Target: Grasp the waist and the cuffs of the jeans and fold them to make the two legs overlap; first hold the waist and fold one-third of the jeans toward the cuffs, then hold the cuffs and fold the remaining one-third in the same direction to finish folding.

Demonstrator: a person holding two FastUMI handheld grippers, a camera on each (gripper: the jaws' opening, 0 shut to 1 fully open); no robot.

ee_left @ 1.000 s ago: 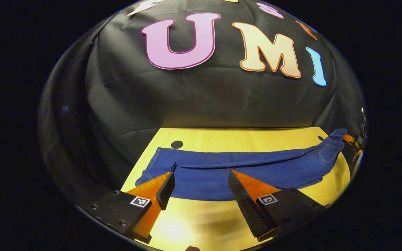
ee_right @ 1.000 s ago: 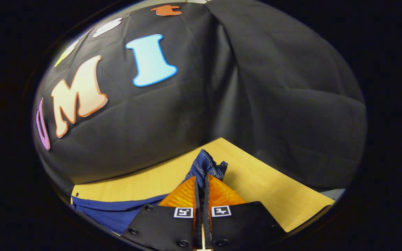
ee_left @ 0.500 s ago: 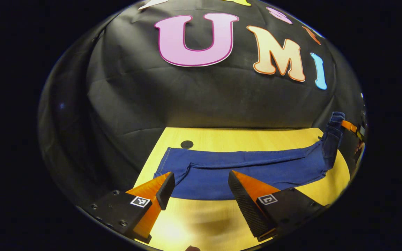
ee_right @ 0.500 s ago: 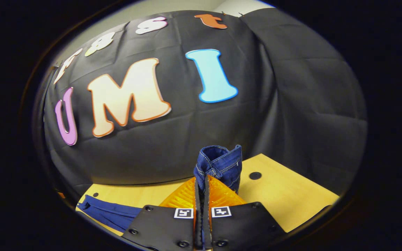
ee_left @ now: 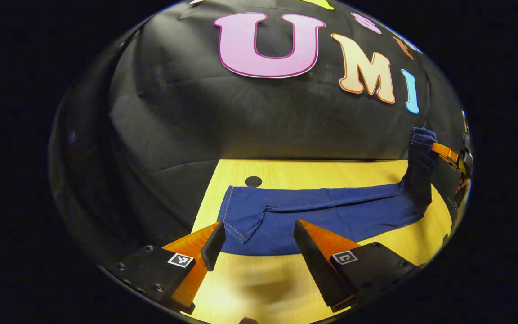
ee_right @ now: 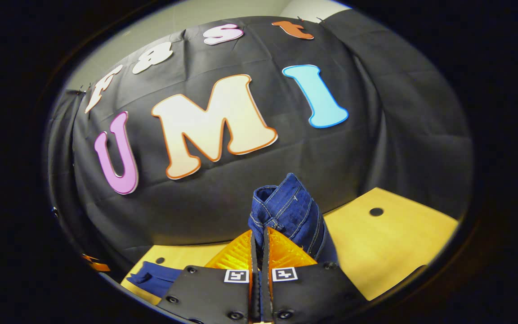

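The jeans [ee_left: 331,213] are lying lengthwise across the wooden counter [ee_left: 308,173], their cuffs [ee_left: 236,216] sitting close to the counter's left edge, just beside a dark round hole [ee_left: 253,181]. A bare strip of counter is lying open in front of the denim and another behind it, up to the black cloth wall [ee_left: 241,117]. The left tool [ee_left: 256,240] is hovering wide open just short of the cuffs, touching nothing. The right tool [ee_right: 259,245] is clamping the waist [ee_right: 286,211] between its closed fingers, holding it up off the counter; in the left gripper view that end [ee_left: 421,153] is hanging upright. Compared with a second ago, the waist is riding higher, and the cuffs are sitting farther right in the left gripper view.
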